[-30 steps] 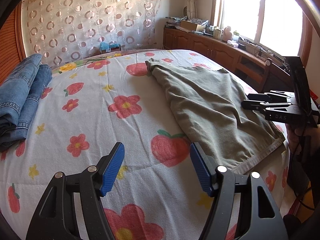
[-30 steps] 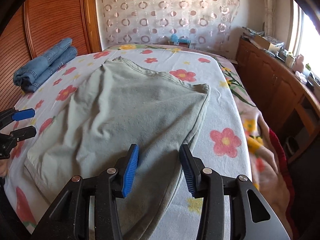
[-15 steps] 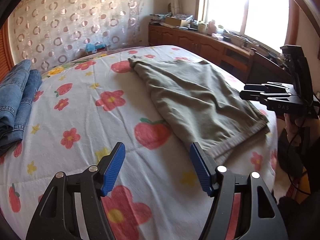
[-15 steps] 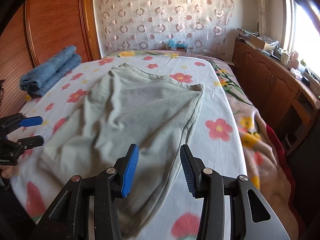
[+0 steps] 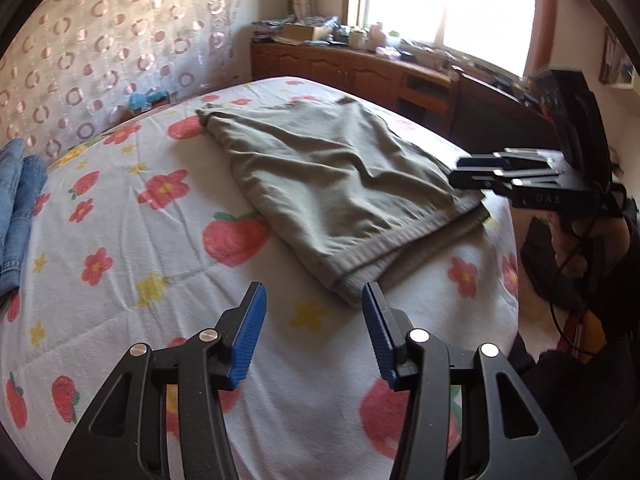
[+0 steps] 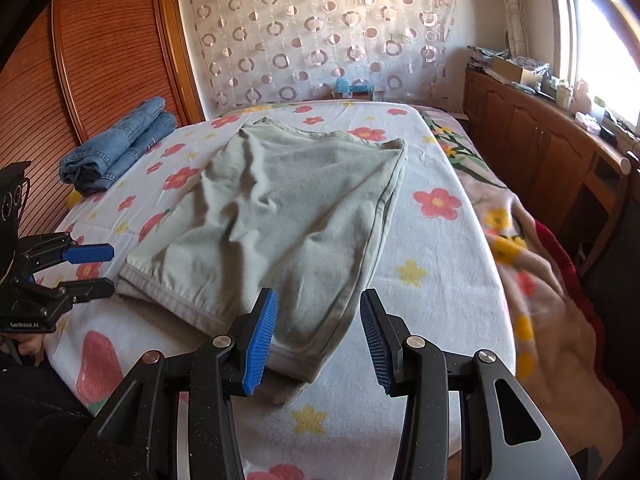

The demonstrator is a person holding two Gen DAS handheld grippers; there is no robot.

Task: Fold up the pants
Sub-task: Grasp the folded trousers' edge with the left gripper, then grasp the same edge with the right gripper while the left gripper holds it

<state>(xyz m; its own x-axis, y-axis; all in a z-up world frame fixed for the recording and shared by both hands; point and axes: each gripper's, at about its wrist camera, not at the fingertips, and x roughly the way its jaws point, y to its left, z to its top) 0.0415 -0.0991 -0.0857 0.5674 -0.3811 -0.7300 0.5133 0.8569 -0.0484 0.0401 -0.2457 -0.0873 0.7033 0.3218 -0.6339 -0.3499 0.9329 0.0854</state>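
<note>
Your left claw (image 5: 314,334) is hovering over bare bedspread just short of the near left corner of the pants (image 5: 336,188). Its jaws have just been closing in from a wider gape and are standing partly apart, with nothing between them. Compared with a second ago, that hem corner is sitting much closer to the claw's mouth, slightly right of centre.

Your right claw (image 6: 318,334) is standing at a middling gape, unchanged, over the near right hem corner. The cloth is lying below and between the blue pads (image 6: 262,336), but they are not pressing on it. In its view the hem has drawn nearer and lower than before.

Judgement: you are lining both claws up on the two near hem corners for a fold toward the far end; neither grip is made yet, so the fold is still ahead.

The pants are lying flat, lengthwise, on the right half of the bed (image 5: 120,280), grey-green and lightly wrinkled. The bedspread is white with red flowers and strawberries. Folded jeans (image 6: 118,150) are sitting at the far left, well apart. A wooden cabinet (image 6: 532,148) is running along the right wall under a bright window (image 5: 448,0), and a circle-patterned curtain (image 6: 320,36) is hanging at the far end.
</note>
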